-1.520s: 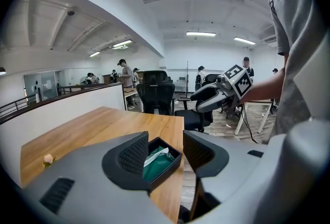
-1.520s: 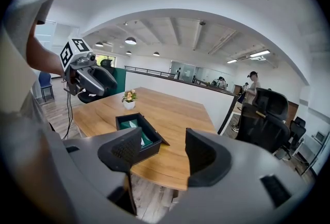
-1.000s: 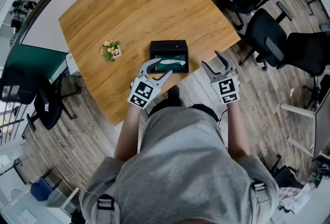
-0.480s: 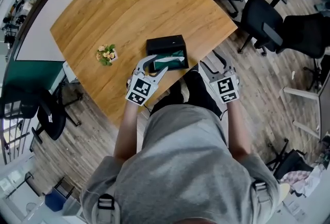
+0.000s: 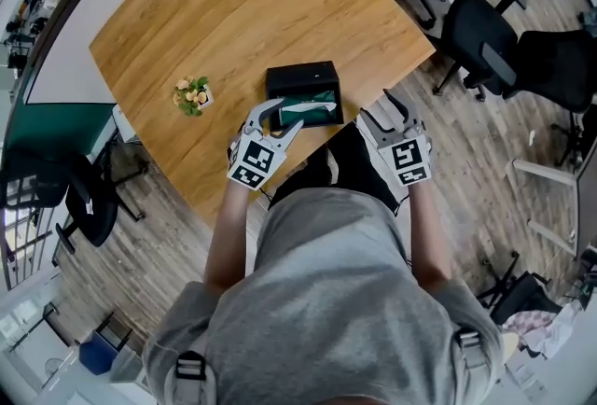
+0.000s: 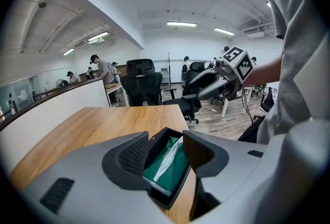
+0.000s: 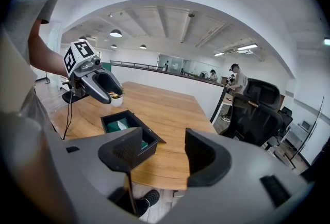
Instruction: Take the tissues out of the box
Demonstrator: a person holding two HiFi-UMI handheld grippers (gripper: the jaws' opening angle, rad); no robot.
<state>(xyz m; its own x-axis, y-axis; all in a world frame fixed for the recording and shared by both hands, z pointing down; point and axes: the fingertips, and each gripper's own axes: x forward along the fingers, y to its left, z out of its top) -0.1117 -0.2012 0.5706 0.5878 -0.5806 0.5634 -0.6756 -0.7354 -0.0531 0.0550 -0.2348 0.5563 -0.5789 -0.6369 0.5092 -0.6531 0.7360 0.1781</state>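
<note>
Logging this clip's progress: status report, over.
Left gripper open at the box, nothing gripped. Right gripper open, empty, off the table edge. Tissue not yet out. Small plant sits well aside.

The person wears a grey short-sleeved T-shirt (image 5: 326, 300) with a buckled grey shoulder strap (image 5: 191, 368) on each side, dark trousers (image 5: 359, 160) and a dark shoe (image 7: 148, 198) with a pale sole. The left hand-held gripper (image 5: 287, 114) and right hand-held gripper (image 5: 378, 106) look alike: smooth pale-grey moulded shells ending in two curved jaws, whose inner faces carry dark, finely ribbed pads (image 6: 135, 155). Each bears a white marker cube (image 5: 254, 162) printed with black square patterns. A thin dark cable (image 7: 67, 114) trails beneath the left one.
</note>
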